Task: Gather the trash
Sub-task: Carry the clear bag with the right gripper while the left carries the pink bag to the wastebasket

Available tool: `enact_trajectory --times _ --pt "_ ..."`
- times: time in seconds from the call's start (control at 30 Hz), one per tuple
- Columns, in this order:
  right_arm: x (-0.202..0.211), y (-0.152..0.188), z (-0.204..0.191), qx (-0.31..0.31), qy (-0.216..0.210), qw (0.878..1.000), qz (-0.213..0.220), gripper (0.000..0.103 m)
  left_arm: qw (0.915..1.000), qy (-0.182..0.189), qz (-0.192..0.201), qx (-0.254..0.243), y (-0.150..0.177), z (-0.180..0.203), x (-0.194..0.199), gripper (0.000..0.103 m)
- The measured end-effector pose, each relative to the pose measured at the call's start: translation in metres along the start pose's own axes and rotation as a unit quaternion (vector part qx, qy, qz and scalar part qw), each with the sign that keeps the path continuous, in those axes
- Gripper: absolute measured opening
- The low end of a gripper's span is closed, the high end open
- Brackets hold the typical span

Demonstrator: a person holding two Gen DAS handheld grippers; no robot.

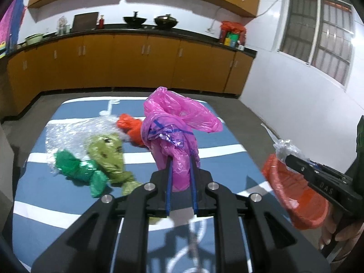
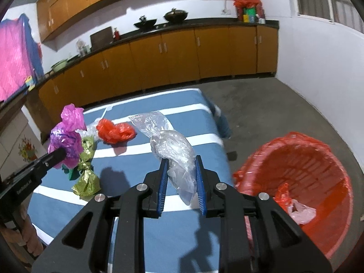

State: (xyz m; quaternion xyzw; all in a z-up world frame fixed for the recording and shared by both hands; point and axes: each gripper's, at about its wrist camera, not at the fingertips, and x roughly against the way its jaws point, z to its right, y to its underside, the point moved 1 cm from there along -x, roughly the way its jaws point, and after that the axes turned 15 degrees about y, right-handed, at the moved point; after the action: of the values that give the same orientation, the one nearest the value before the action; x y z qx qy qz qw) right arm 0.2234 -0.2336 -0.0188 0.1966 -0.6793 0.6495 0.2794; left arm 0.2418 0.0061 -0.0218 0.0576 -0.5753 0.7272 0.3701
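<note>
Bin (image 2: 302,159) interior: right view only

The table (image 1: 204,157) has a blue cloth with white stripes. Left of the left tongs (image 1: 180,159) lie bubble wrap (image 1: 75,136), a green bag (image 1: 77,170) and a yellow-green bag (image 1: 109,157). Just beyond the tongs lies an orange bag (image 1: 130,126).

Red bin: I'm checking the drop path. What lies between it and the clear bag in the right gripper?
Nothing: in the right wrist view only table edge and bare floor separate the clear bag from the red bin.
</note>
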Motion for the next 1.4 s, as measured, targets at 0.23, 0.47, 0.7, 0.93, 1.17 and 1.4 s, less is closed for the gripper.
enact_trajectory --times 0.23,0.47,0.7,0.93,1.17,1.4 --pt "0.023 0.001 0.041 -0.036 0.036 0.999 0.019 0.024 0.9989 0.043 -0.006 -0.02 -0.001 0.041 -0.01 0.014" --pt "0.04 0.006 0.084 -0.073 0.07 0.994 0.028 0.024 0.9952 0.087 -0.019 -0.039 0.0 0.082 -0.028 0.014" --pt "0.05 0.013 0.123 -0.108 0.103 0.988 0.034 0.024 0.9894 0.129 -0.037 -0.056 0.004 0.12 -0.05 0.014" --pt "0.051 0.022 0.155 -0.145 0.125 0.981 0.026 0.024 0.9809 0.17 -0.062 -0.072 0.013 0.163 -0.075 0.014" --pt "0.047 0.026 0.177 -0.172 0.138 0.975 0.021 0.024 0.9734 0.194 -0.083 -0.09 0.022 0.192 -0.099 0.014" --pt "0.04 0.029 0.191 -0.192 0.141 0.971 0.017 0.024 0.9672 0.209 -0.105 -0.1 0.028 0.211 -0.126 0.014"
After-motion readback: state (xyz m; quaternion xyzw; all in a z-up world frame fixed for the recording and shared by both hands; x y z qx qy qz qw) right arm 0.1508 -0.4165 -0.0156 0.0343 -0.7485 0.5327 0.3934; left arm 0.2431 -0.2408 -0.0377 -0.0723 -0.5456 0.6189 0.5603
